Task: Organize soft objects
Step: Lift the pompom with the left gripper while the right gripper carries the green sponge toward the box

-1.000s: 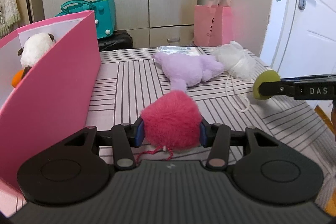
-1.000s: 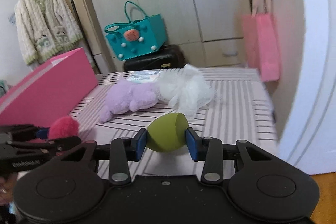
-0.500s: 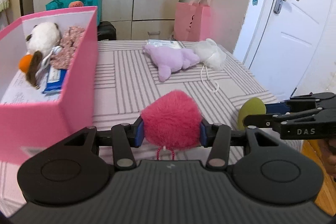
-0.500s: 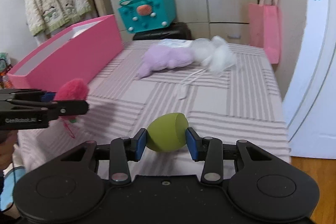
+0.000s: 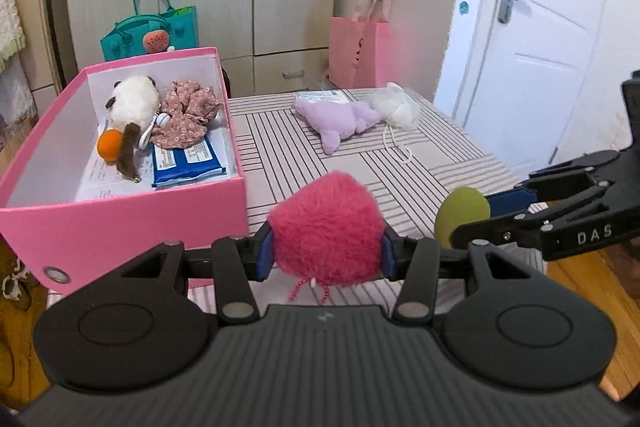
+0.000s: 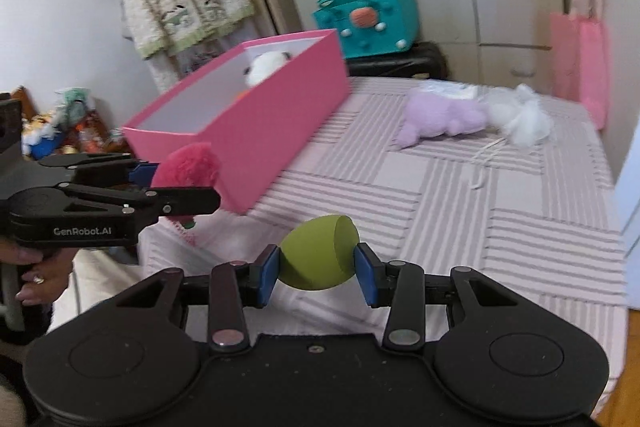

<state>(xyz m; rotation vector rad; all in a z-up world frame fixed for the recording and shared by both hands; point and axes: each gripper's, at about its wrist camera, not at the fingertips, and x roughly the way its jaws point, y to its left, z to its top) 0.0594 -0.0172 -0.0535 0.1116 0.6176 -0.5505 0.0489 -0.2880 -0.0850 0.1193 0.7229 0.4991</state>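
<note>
My left gripper [image 5: 325,254] is shut on a fluffy pink pompom [image 5: 325,227], held above the table's near edge, right of the pink box [image 5: 120,227]. It also shows in the right wrist view [image 6: 180,183] with the pompom [image 6: 186,165]. My right gripper [image 6: 317,269] is shut on a green egg-shaped sponge [image 6: 318,257], also seen in the left wrist view [image 5: 462,209]. A purple plush [image 5: 340,119] and a white mesh pouf [image 5: 396,107] lie on the far side of the striped table [image 5: 420,163].
The pink box holds a white plush [image 5: 130,103], a floral scrunchie [image 5: 186,111], an orange ball [image 5: 109,145] and a blue packet [image 5: 186,163]. A teal bag [image 5: 152,35], a pink paper bag [image 5: 358,53] and a white door [image 5: 552,27] stand behind.
Both grippers have risen and pulled back toward the table's near edge with their objects. The box interior now shows more fully in the left wrist view.
</note>
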